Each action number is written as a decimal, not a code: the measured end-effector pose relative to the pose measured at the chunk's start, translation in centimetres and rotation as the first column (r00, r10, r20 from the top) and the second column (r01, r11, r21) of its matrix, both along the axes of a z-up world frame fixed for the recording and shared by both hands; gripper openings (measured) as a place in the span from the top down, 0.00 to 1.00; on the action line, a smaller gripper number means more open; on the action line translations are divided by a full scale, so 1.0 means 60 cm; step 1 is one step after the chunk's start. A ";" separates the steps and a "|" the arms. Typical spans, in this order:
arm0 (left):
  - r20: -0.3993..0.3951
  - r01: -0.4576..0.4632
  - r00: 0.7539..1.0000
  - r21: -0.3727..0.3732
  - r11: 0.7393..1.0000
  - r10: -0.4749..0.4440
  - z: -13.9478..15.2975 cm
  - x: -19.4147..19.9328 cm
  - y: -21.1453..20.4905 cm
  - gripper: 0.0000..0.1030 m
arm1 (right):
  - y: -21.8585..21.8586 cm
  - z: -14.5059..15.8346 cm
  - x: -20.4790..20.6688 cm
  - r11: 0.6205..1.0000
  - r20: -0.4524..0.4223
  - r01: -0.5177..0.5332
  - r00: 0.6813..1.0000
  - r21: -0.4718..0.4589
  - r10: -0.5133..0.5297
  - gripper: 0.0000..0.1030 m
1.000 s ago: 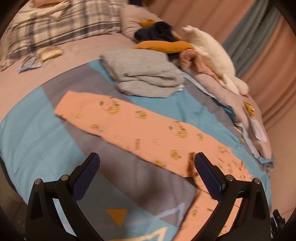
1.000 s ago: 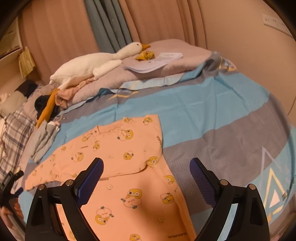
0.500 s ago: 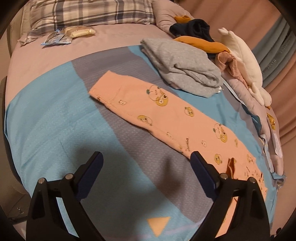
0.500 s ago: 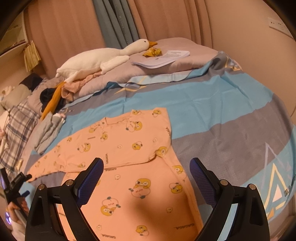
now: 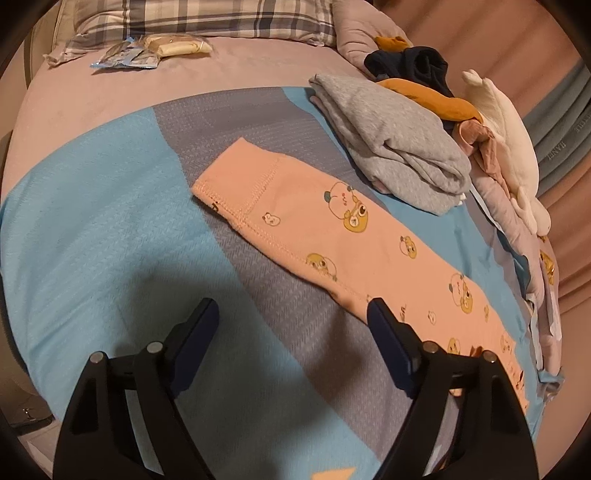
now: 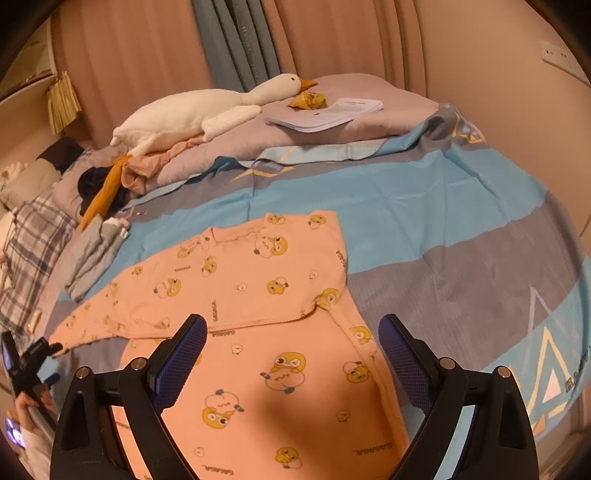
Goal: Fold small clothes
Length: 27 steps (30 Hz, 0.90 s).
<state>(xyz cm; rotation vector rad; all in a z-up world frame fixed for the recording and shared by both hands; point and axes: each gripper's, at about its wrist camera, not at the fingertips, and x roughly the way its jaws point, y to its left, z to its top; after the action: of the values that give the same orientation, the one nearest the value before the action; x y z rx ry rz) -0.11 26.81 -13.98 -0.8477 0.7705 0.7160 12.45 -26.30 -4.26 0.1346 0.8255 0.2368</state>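
— How are the left tongs set?

— Tilted down over the bed, jaws apart and just narrowing, with only bedcover between them. The right-hand pad touches, or sits just over, the near hem of the pink sleeve — I can't tell which.

— And the right tongs?

— Spread wide, empty, hovering above the pink top, which lies flat on the blue and grey bedcover with one sleeve stretched out to the left in that view.

— What's the cloth like?

— Soft knit with yellow cartoon prints, a stitched cuff at the sleeve end. The bedcover is woven, with a fine ribbed texture.

— Room to work?

— Open bedcover lies left of the cuff and in front of it. Beyond the sleeve a folded grey garment sits near, with a white plush goose and bunched clothes behind it. A plaid pillow lies at the bed's head.
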 end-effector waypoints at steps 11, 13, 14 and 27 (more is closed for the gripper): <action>0.047 -0.059 0.997 -0.018 0.998 0.059 -0.012 0.015 0.048 0.46 | 0.016 -0.004 0.008 1.000 -0.021 -0.005 1.000 -0.016 0.004 0.09; 0.069 -0.079 0.994 -0.032 0.996 0.081 -0.016 0.014 0.059 0.58 | 0.018 -0.006 0.011 1.000 -0.030 -0.004 1.000 -0.019 0.004 0.09; 0.083 -0.093 0.992 -0.046 0.995 0.096 -0.019 0.011 0.067 0.69 | 0.018 -0.007 0.011 1.000 -0.033 -0.004 0.999 -0.019 0.003 0.09; 0.249 -0.129 0.961 0.002 0.992 0.124 0.051 -0.004 0.056 0.97 | 0.021 -0.013 0.012 1.000 -0.039 0.001 0.999 -0.028 -0.003 0.09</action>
<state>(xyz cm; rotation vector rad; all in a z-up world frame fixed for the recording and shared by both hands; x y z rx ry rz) -0.33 30.16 -10.92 -0.9556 0.4881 0.7125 13.19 -25.04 -5.01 0.1139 0.8670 0.2212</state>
